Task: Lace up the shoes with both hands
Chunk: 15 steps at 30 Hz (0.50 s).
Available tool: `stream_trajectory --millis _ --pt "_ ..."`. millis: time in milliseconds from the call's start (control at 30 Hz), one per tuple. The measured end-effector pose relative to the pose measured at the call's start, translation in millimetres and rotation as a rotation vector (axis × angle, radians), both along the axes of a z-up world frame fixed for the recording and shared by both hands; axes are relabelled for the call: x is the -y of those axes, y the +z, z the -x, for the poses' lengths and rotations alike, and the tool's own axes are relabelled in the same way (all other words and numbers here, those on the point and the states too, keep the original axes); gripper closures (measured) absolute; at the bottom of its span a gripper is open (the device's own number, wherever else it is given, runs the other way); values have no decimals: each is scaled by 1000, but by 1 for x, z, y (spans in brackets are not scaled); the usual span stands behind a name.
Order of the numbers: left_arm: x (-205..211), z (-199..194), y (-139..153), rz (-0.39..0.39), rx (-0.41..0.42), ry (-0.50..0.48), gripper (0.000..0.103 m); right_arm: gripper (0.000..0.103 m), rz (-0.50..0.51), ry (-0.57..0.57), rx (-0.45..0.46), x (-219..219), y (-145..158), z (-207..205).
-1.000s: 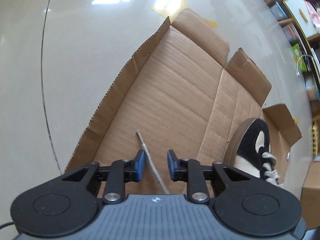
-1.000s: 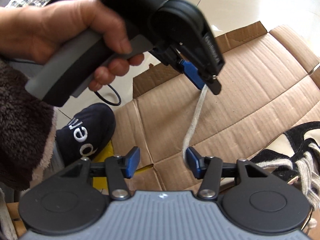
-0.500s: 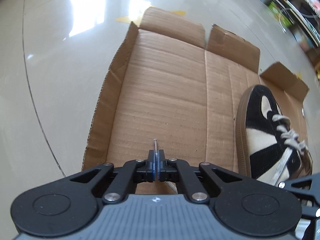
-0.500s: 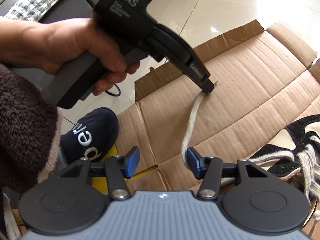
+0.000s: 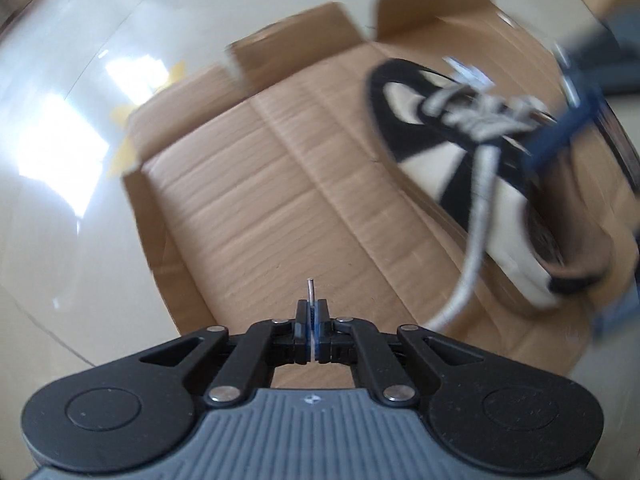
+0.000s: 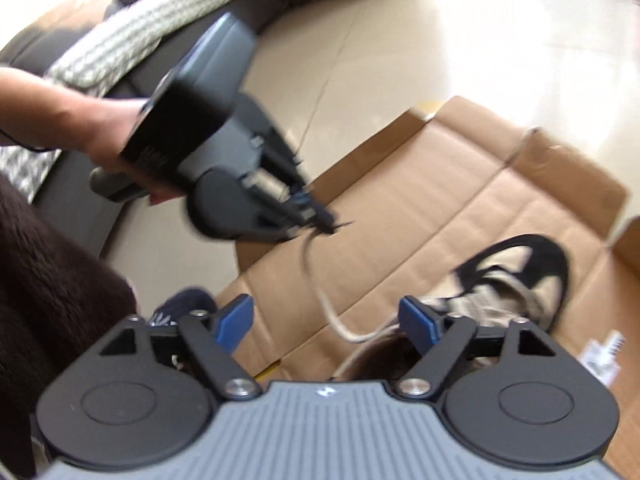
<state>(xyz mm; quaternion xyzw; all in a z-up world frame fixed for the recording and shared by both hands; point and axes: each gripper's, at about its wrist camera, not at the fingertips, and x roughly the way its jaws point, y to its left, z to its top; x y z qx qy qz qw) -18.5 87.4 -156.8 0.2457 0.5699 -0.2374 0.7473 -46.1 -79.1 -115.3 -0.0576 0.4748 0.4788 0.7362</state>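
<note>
Landmark for all positions: the black-and-cream shoe [image 5: 460,168], lying on the flattened cardboard [image 5: 280,208].

Nearest, left wrist view: I have the left gripper [image 5: 311,322] with its jaws pressed together on the lace tip [image 5: 310,289]. The stiff aglet pokes out just past the pads. I judge the grip sits this close to the end so that the tip stays rigid and steerable for threading an eyelet. From the pinch, the lace [image 5: 476,216] runs back to the shoe and meets the criss-crossed lacing over its tongue. It hangs in a loose curve, not taut.

Right wrist view: the right gripper [image 6: 326,318] is opening, blue pads far apart. The lace passes through the gap, but neither pad touches it. I read this as a handover: right lets go so that left alone carries the lace.

Beyond the right gripper's pads, the shoe's collar sits directly below and ahead; toe points away. The lace [image 6: 320,296] climbs from the collar up to the left gripper [image 6: 320,224], which the person's hand [image 6: 100,136] holds above the cardboard, off the shoe's heel side. Blur hides which eyelet the lace leaves.

Farthest: pale tiled floor [image 6: 500,40] around the cardboard, dark sofa [image 6: 120,60] well behind.
</note>
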Motion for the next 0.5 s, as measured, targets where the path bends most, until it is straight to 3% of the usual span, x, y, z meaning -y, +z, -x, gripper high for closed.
stream_trajectory --millis 200,500 --pt "19 20 39 -110 -41 -223 103 1 15 -44 51 28 14 -2" --pt "46 33 102 -281 -23 -474 103 0 37 -100 83 51 20 12"
